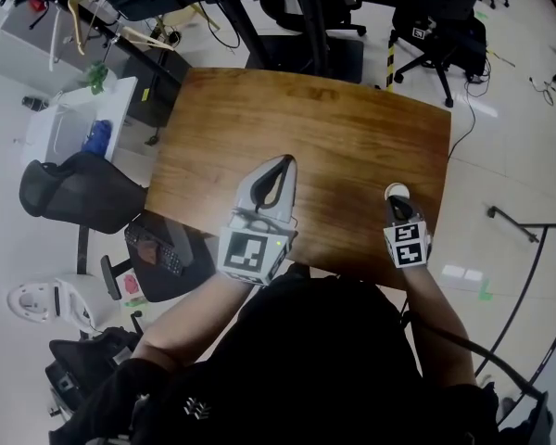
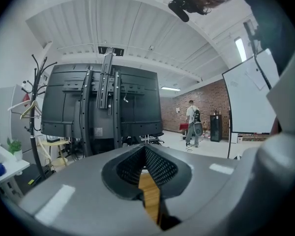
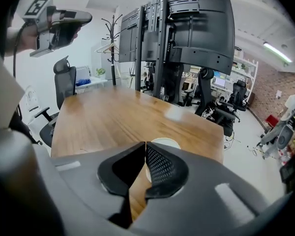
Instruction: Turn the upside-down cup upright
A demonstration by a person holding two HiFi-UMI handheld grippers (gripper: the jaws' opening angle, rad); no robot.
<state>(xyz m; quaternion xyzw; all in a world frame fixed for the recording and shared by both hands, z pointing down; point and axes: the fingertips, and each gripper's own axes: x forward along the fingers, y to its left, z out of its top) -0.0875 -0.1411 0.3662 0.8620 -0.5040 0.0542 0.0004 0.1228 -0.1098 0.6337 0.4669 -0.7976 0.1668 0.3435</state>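
A small white cup (image 1: 396, 191) stands on the wooden table (image 1: 334, 128) near its right front corner. From the head view I cannot tell which end is up. My right gripper (image 1: 396, 204) hangs just over it, tilted down, jaws shut tip to tip with nothing between them. In the right gripper view the cup (image 3: 169, 143) shows as a pale round top right behind the closed jaws of the right gripper (image 3: 145, 144). My left gripper (image 1: 284, 163) is held level over the table's middle, shut and holding nothing; the left gripper (image 2: 145, 147) faces the room.
A black office chair (image 1: 69, 193) and a white side desk (image 1: 74, 119) stand left of the table. Large dark screen stands (image 3: 196, 28) rise beyond the far edge. A whiteboard (image 2: 250, 97) and a distant person (image 2: 191, 124) are in the room.
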